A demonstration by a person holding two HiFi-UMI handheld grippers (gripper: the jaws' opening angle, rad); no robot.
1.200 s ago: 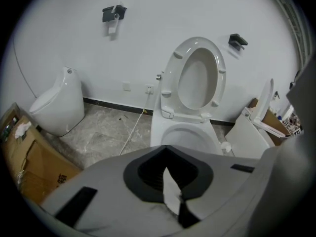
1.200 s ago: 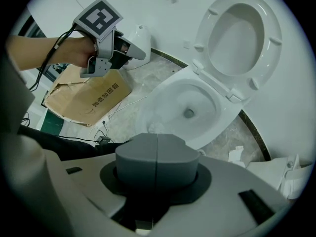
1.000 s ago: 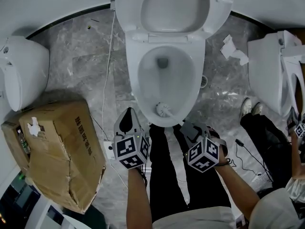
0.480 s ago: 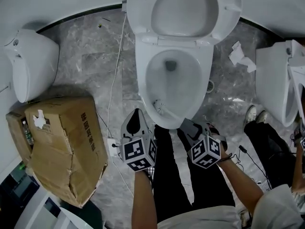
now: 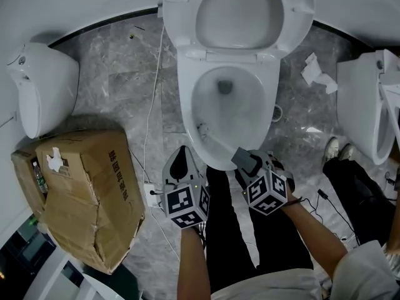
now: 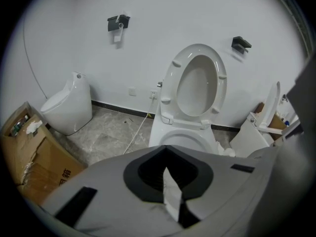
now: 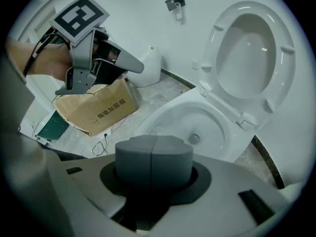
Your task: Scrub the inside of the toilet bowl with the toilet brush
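Right claw (image 5: 242, 159) is clamped on the handle end of the brush (image 5: 205, 131). It sits just over the near rim of the bowl (image 5: 185, 105), a bit right of its centreline.

From there the brush runs away from you and to your left, down into the bowl. The long axis is a diagonal, near-right to far-left, with the handle high and the head low. The head is against the near-left wall, below the rim and well short of the drain (image 5: 225, 86).

Your right gripper view shows the jaws with no gap and the brush hidden under them. The hold reads from the head view, where the handle runs straight into the claw tip, so steer by that view.

Left claw (image 5: 180, 156) has its jaws together, outside the bowl and just beside its near-left rim. A white sliver (image 6: 173, 197) shows in its seam; can't tell what it is. It's closer to the head but idle, so the right claw does the work.

My read: the far wall, right wall and drain all lie beyond the head. You'll likely need to push along that axis, then swing the head right.
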